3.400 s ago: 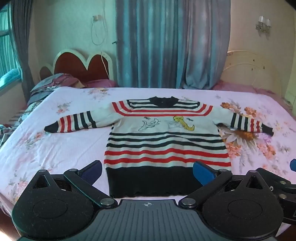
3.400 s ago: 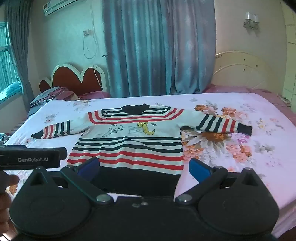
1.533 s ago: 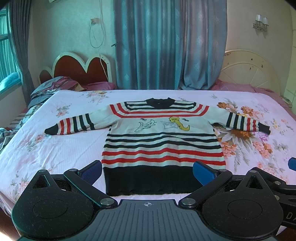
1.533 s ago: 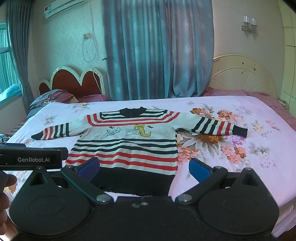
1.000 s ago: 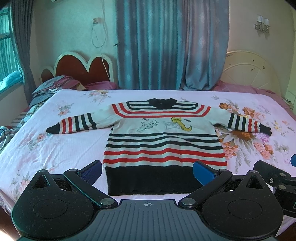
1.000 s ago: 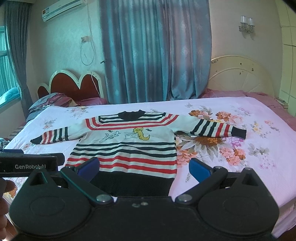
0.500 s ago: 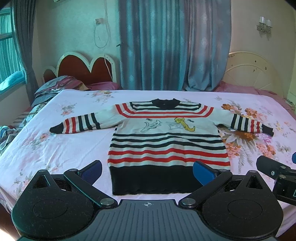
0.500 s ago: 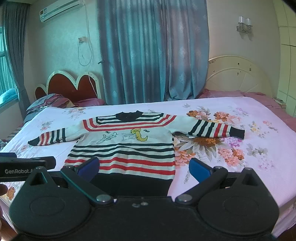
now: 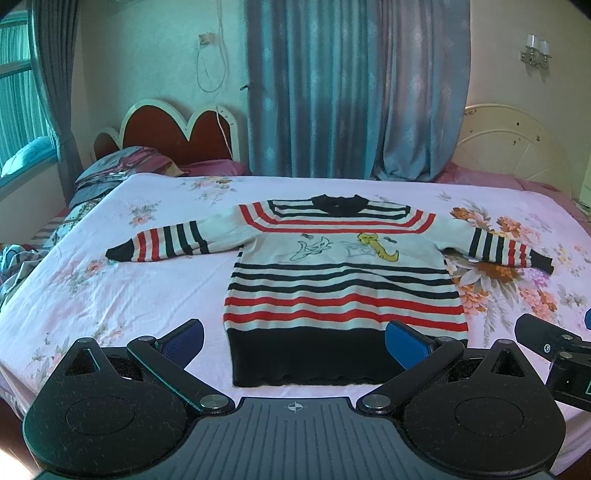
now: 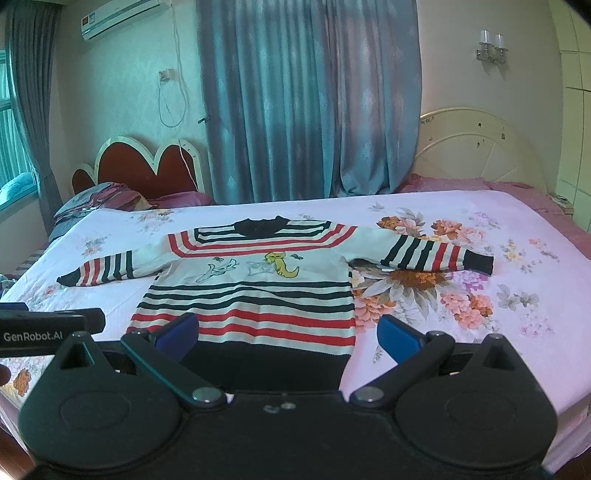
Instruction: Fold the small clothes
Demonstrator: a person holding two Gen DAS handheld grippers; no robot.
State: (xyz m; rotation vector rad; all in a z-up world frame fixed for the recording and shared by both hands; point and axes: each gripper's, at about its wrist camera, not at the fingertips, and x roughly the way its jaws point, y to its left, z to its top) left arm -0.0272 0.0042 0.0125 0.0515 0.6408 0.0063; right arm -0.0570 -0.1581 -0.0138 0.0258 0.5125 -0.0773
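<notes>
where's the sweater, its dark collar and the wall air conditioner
sweater (image 9: 341, 291): left wrist view, on the striped body.
dark collar (image 9: 338, 204): left wrist view, middle of the neckband.
air conditioner (image 10: 122, 19): right wrist view, on its white front panel.

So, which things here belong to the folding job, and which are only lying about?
For the job:
- striped sweater, spread flat on the bed
- left gripper, open
- right gripper, open

Just lying about:
- bedding pile at the headboard
- curtains
- wall lamp
</notes>
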